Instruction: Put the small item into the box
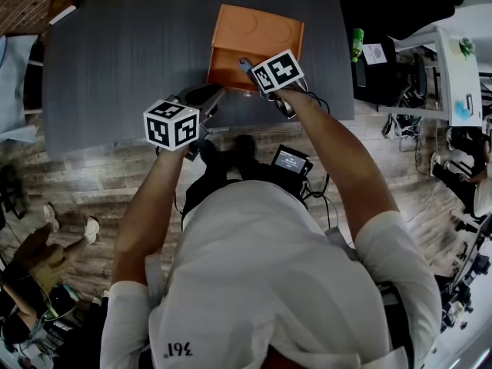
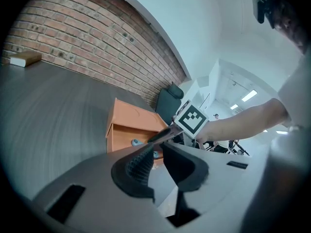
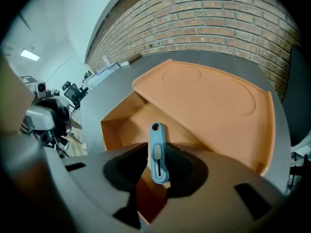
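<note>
A dark grey table is seen, with an orange box set on it, its open side turned toward the person. The left gripper is held short of the box, its jaws parted slightly with nothing between them. The right gripper is closed on a small blue item, which is held at the box's opening.

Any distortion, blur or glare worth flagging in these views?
Head view: even light, sharp, slight bending at the table edges. Left gripper view: strong fisheye, black corners, brick wall curves. Right gripper view: same fisheye; blue item and orange box sharp, no glare.
</note>
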The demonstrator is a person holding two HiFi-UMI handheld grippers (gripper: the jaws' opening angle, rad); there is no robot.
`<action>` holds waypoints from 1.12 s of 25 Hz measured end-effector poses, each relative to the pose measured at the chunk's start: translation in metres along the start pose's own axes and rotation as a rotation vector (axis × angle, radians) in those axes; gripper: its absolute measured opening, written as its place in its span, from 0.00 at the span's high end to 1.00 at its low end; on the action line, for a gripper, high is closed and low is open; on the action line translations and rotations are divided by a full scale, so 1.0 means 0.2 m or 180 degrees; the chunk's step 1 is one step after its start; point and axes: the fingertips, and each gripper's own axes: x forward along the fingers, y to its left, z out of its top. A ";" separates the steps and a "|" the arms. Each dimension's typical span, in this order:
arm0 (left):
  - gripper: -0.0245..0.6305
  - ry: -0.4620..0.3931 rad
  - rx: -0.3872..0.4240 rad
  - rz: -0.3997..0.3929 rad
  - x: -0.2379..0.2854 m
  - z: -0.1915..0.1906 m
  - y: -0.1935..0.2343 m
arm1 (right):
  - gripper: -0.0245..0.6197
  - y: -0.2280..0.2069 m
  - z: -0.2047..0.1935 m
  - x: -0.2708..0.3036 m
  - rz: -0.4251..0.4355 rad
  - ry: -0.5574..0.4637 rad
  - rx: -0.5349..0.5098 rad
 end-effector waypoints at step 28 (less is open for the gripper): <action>0.86 -0.0589 0.0297 -0.0368 -0.08 0.41 -0.26 | 0.90 0.06 0.34 -0.68 -0.0260 -0.1423 0.0027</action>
